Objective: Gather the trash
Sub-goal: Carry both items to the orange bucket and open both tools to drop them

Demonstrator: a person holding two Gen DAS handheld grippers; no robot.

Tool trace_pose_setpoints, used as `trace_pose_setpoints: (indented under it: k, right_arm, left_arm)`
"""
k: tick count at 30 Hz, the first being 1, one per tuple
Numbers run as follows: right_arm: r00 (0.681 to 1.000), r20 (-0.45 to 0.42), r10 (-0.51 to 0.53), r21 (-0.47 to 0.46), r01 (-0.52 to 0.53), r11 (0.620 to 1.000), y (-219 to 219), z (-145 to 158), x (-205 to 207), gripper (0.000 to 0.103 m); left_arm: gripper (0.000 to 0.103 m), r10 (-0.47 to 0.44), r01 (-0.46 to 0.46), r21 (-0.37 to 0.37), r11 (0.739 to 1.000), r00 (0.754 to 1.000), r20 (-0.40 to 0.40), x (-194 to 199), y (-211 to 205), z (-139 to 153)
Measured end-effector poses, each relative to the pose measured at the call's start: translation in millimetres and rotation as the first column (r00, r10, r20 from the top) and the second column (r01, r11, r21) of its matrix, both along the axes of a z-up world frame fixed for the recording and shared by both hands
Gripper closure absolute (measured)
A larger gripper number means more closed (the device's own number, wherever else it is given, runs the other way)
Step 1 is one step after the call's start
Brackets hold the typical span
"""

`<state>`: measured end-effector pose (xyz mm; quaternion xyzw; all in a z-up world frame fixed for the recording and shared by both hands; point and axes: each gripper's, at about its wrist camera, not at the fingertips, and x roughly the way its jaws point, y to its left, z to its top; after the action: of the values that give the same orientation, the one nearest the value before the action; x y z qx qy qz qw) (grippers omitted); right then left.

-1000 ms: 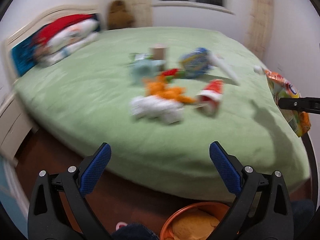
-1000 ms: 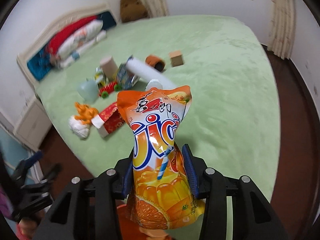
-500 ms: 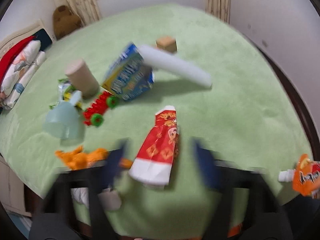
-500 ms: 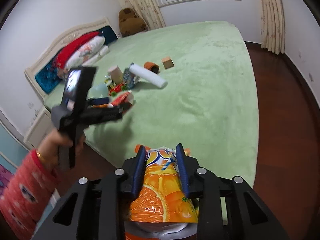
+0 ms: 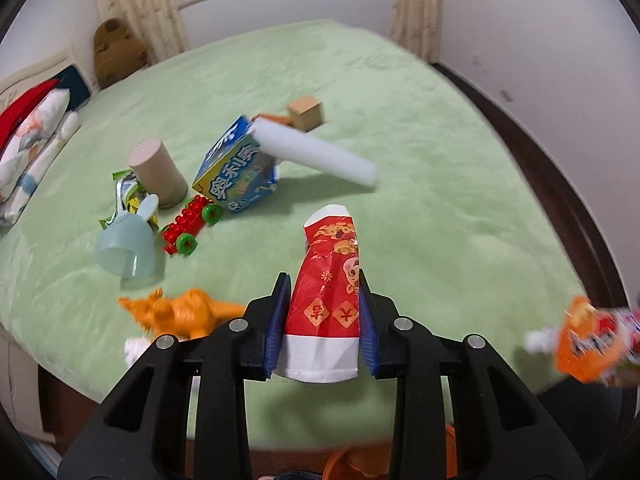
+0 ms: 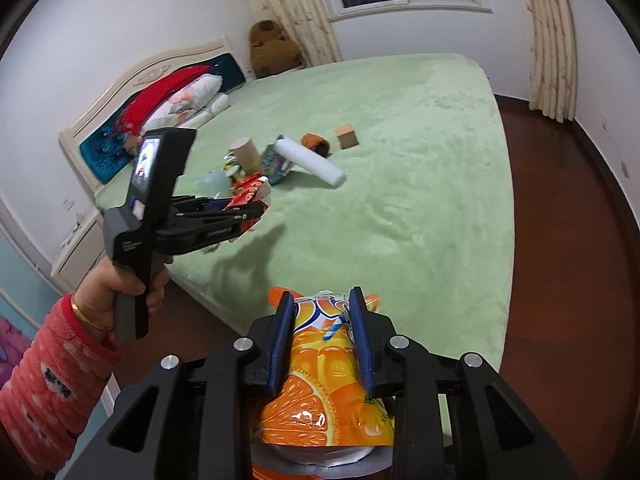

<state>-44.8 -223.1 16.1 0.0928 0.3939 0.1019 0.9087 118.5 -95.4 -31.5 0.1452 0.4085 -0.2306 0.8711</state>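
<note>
Bedroom; a bed (image 6: 420, 152) under a green plush cover fills most of both views, with a white headboard, pillows, a barred window, curtains and dark red floor around it. Changes: a second ago the left gripper (image 5: 322, 304) stood wide open over the bed's near edge and gripped nothing; its jaws have just been closing, and its blue pads now pinch a red packet (image 5: 326, 300) that lay loose on the cover half a second ago. The right gripper (image 6: 322, 340) has kept its hold on the orange pouch (image 6: 324, 376), its pads drawing a little closer, and the pouch sits lower between them than before. Hard to make out: the pouch appears in the left view only as a blurred orange shape at the right edge; its lower end is cut off by the frame in the right view. An orange rim below each gripper is only partly seen. Red packet: red with gold printed motifs, white bands at both ends, creased, held off the cover near the bed's front edge. Pouch: glossy, printed with orange slices and a striped straw. Left on the cover: blue box (image 5: 236, 176), white tube (image 5: 316, 152), tan cylinder (image 5: 158, 172), red toy (image 5: 192, 224), pale cup (image 5: 126, 248), orange dinosaur (image 5: 180, 312), wooden cube (image 5: 306, 113). A hand (image 6: 116, 284) in a red sleeve holds the left gripper.
</note>
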Motion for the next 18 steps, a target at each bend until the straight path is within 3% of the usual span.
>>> trace_pose_setpoints:
  k: [4, 7, 11, 15, 18]
  right_arm:
    - [0.998, 0.001, 0.064, -0.010, -0.064, 0.998, 16, 6, -19, 0.075]
    - [0.993, -0.021, 0.114, -0.025, -0.115, 0.993, 31, -1, -32, 0.075]
    - [0.982, -0.091, 0.164, -0.015, -0.166, 0.986, 50, -28, -40, 0.074]
    - [0.962, -0.197, 0.188, 0.008, -0.190, 0.982, 70, -75, -36, 0.074]
    - [0.946, -0.269, 0.181, 0.019, -0.182, 0.983, 79, -112, -29, 0.074]
  left_arm:
    - [0.072, -0.063, 0.063, -0.028, 0.998, 0.998, 0.008, -54, 23, 9]
    - [0.072, -0.089, 0.088, -0.028, 0.996, 0.995, -0.040, -88, 41, -5]
    - [0.072, -0.097, 0.099, 0.002, 0.995, 0.975, -0.199, -137, 62, -65]
    - [0.072, -0.077, 0.096, 0.034, 0.995, 0.924, -0.374, -163, 63, -140]
    - [0.072, -0.053, 0.091, 0.063, 0.994, 0.893, -0.448, -174, 56, -182]
